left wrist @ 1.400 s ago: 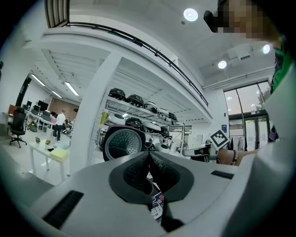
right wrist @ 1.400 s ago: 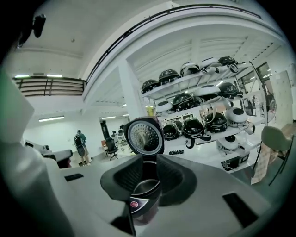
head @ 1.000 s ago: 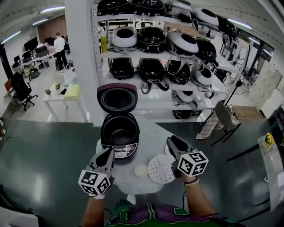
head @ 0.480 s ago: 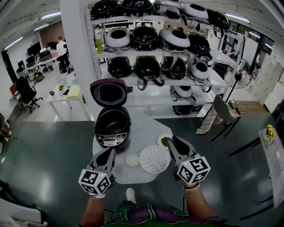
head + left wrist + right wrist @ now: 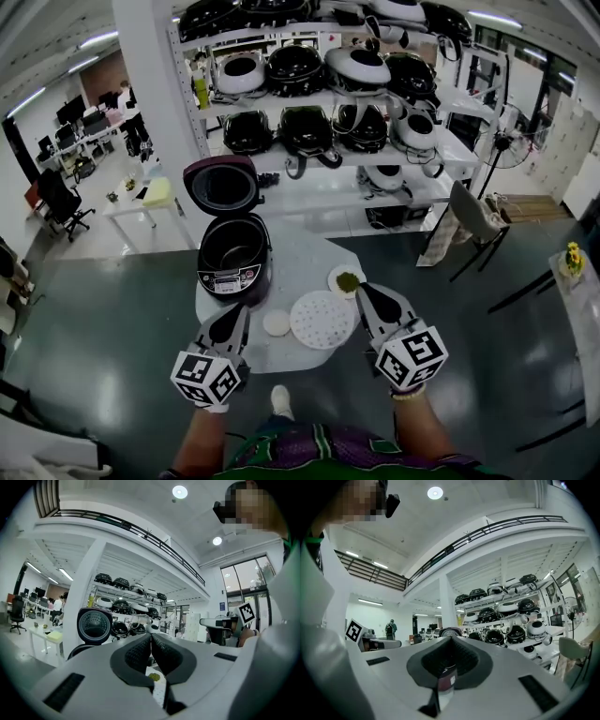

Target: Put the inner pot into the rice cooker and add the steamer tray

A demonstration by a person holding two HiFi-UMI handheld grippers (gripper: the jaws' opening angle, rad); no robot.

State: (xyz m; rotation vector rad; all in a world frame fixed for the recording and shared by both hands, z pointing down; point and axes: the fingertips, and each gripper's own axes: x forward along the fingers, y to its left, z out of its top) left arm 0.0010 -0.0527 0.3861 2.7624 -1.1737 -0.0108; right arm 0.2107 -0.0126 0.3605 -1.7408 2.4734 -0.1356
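Rice cooker [image 5: 231,277] open on a round white tabletop [image 5: 305,262], steamer tray [image 5: 322,320] lying flat beside it.

Its lid [image 5: 222,185] stands raised at the back, and the dark inner pot [image 5: 232,249] sits inside the body. The perforated white tray rests on the tabletop just right of the cooker's front, between a small white disc [image 5: 276,322] and a small plate [image 5: 346,280] with something green on it. The left gripper [image 5: 241,312] hangs near the disc, fingers pressed together on nothing. The right gripper [image 5: 362,288] hangs just right of the tray, its fingers just closed together, also empty. Shelves [image 5: 309,98] of more cookers stand behind.
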